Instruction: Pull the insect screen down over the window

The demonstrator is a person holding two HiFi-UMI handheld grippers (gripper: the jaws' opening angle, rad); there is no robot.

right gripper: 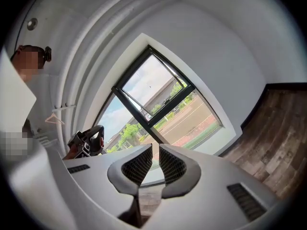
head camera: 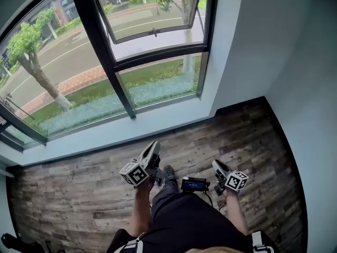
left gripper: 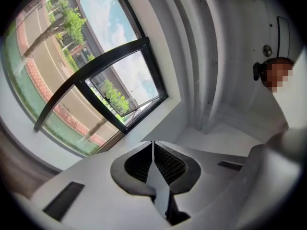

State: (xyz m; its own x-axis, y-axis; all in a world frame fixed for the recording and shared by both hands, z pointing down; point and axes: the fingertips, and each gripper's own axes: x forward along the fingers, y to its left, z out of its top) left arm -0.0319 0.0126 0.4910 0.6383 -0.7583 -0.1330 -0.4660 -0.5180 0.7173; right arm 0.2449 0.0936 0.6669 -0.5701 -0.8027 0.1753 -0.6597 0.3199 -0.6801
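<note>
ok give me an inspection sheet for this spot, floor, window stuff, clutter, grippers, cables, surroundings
surface: wood-plank floor
job's things: window, dark frame, upper sash tilted open; insect screen not seen over the glass
clutter: dark object at the floor's left edge, too small to tell
grippers: left gripper shut, empty; right gripper jaws narrowly apart, empty; both held low, short of the window
cables: dark cable below a small black device at the person's front
surroundings: white walls, white sill; trees and road outside

Bright daylight through window [head camera: 158, 83]; soft shadows; gripper views fisheye-warped, dark vignetted corners.
</note>
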